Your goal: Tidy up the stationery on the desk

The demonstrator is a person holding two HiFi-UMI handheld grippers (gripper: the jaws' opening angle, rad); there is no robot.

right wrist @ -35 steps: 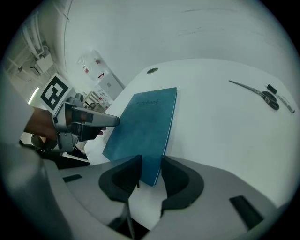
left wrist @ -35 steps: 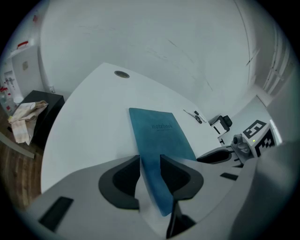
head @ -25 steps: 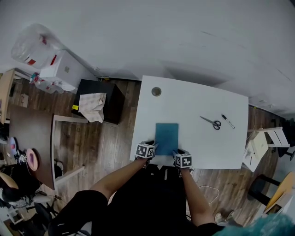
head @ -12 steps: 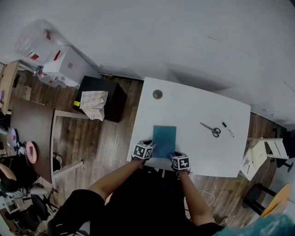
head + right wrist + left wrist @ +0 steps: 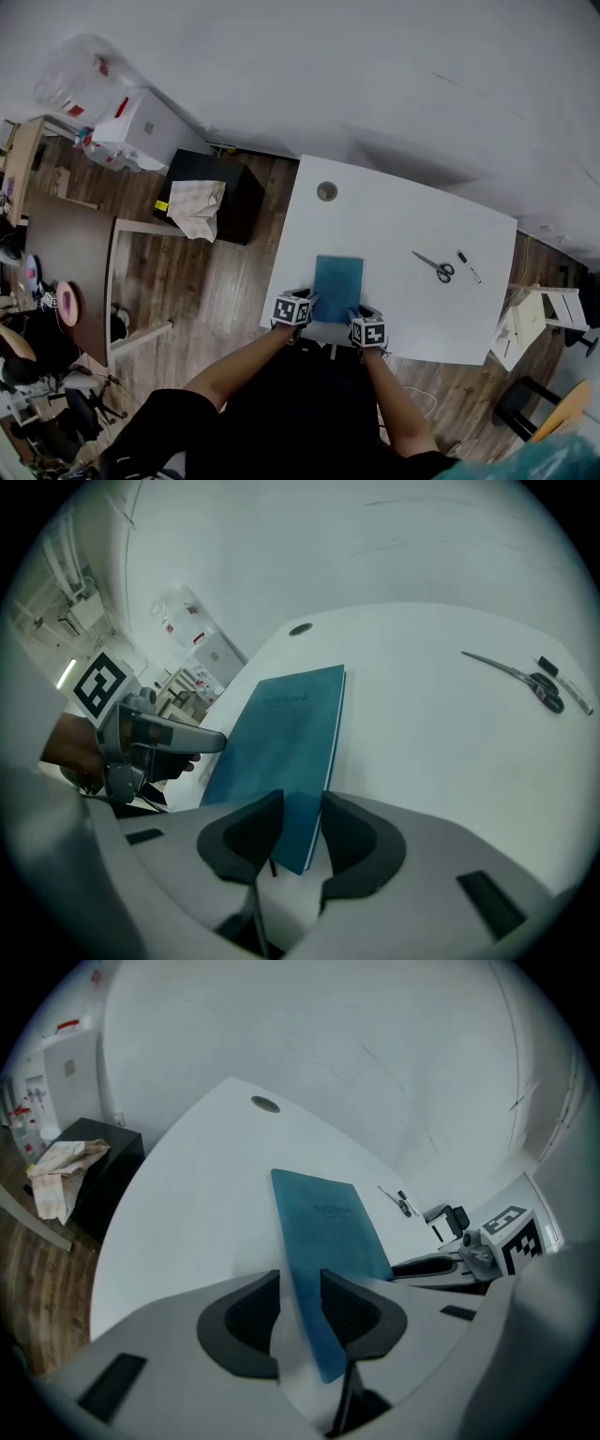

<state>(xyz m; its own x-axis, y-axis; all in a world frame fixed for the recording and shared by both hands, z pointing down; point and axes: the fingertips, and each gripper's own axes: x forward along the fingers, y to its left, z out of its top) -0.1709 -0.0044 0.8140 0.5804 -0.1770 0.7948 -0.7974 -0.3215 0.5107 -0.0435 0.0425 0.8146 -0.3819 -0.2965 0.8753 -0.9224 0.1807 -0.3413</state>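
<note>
Head view: L hand-held gripper (image 5: 310, 302) & R hand-held gripper (image 5: 356, 316) each pinch teal notebook (image 5: 338, 281).

Wood floor (image 5: 225, 281) left of scene; black cabinet (image 5: 232, 195) far left, crumpled cloth (image 5: 197, 208) on top; white box (image 5: 150, 131) and clear plastic bag (image 5: 80, 80) beyond it, by the wall (image 5: 375, 75); brown table (image 5: 61, 253) at left edge, pink round item (image 5: 66, 305) on it; white folding stool (image 5: 539, 314) far right.
</note>
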